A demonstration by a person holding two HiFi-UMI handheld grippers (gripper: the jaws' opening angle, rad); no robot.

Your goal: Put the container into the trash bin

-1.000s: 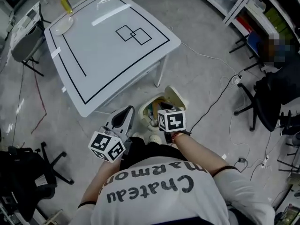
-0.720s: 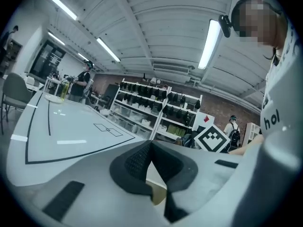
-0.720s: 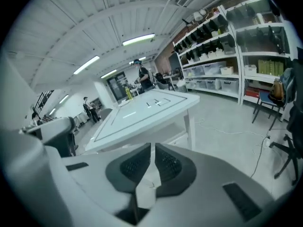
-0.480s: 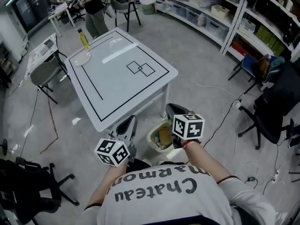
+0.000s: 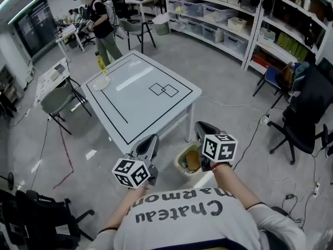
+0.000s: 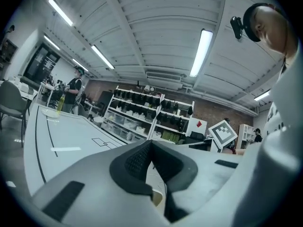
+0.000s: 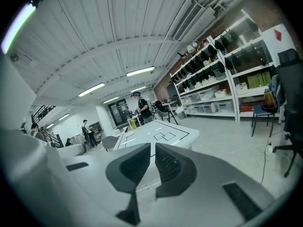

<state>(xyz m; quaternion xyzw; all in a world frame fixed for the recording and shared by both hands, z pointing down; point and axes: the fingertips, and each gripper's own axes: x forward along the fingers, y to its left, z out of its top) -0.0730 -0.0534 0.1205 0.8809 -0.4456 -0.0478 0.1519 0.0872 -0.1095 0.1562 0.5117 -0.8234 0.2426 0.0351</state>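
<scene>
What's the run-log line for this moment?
trash bin: on floor beside table, holds items | left gripper: shut, empty | right gripper: slightly open, empty

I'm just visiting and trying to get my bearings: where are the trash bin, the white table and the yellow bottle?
trash bin [image 5: 179, 168]: head view, on the left side of its cream rim.
white table [image 5: 136, 104]: head view, on a bare part of its top.
yellow bottle [image 5: 101, 64]: head view, on its body.

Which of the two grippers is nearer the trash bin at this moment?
The right gripper: in the head view it overlaps the rim of the trash bin, while the left gripper sits apart from it, with floor between.
</scene>
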